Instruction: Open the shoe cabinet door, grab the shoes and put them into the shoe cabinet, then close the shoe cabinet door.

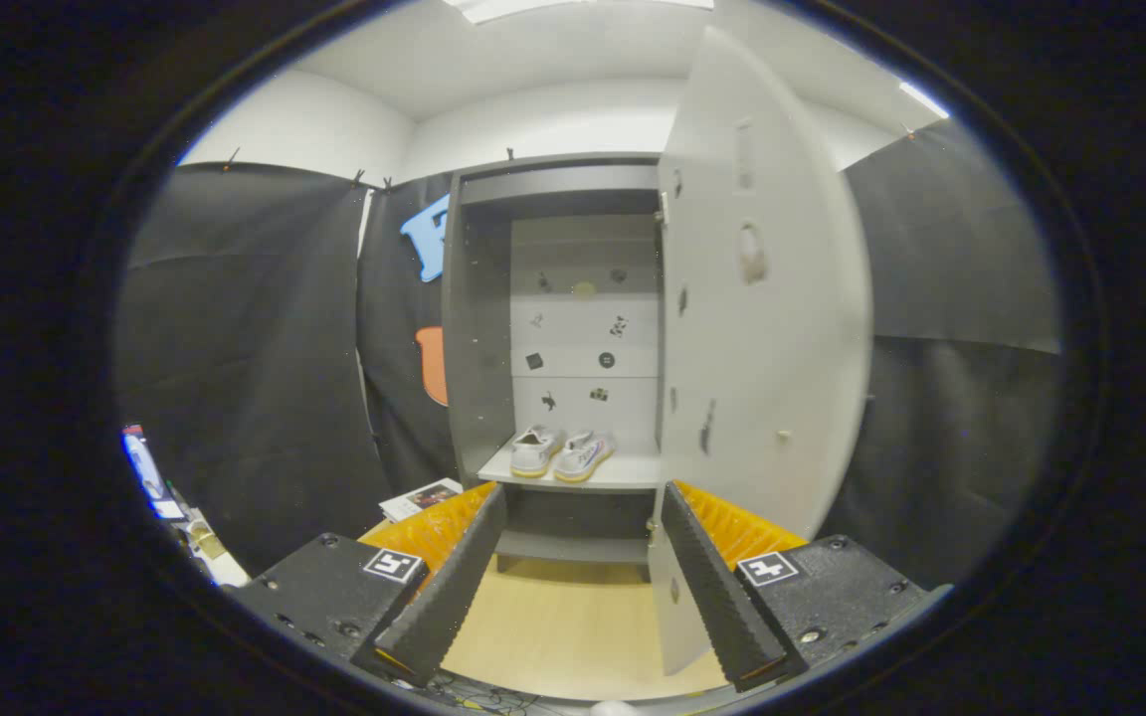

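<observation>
The gripper (pixel 583 582) is hanging in front of the shoe cabinet (pixel 553 328), and its two fingers (pixel 454 582) are standing wide apart with nothing between them. Each finger is carrying a small square marker with a black and white pattern; no words can be read on these markers.

Beyond the fingers, the cabinet is standing with its door (pixel 757 298) swung out to the right, the door's inner face turning toward the camera. The lower edge of the door is reaching down just beside the right finger, and whether they are touching cannot be told.

The pair of shoes (pixel 561 453) is sitting side by side on the shelf (pixel 623 471) inside the cabinet, toes pointing outward, pale with a darker sole edge. Any brand on them is too small to make out. A lower shelf (pixel 573 545) is showing between the fingers.

Small dark stickers (pixel 607 360) are dotting the back panel (pixel 583 328) of the cabinet; their shapes are too small to read.

Left of the left finger, a booklet (pixel 421 497) is lying on the wooden floor (pixel 563 626), its print unreadable.
</observation>
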Motion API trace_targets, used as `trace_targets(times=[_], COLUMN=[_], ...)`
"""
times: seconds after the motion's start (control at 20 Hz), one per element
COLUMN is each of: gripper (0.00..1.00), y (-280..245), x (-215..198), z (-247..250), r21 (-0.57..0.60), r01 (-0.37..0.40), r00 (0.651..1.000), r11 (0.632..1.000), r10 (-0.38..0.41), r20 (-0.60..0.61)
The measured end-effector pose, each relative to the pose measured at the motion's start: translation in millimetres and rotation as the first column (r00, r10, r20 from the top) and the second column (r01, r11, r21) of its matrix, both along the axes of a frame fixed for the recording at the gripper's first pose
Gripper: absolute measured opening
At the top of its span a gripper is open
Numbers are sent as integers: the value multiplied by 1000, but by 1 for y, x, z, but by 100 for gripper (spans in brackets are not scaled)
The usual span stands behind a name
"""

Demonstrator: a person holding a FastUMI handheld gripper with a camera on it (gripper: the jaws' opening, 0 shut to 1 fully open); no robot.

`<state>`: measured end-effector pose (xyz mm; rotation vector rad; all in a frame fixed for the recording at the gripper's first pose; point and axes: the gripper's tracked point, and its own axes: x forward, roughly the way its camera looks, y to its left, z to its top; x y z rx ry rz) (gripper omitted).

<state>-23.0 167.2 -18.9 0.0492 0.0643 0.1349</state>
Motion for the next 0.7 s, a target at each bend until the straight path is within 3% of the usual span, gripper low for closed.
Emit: trace_targets(times=[0.3, 0.7], gripper=[100, 98], y=[-132, -226], x=[-45, 12], z=[-13, -45], r21=[10, 39], r01=[109, 136], r00=[994, 990], r11=[994, 990], r10=[-109, -134], r20=[-4, -33])
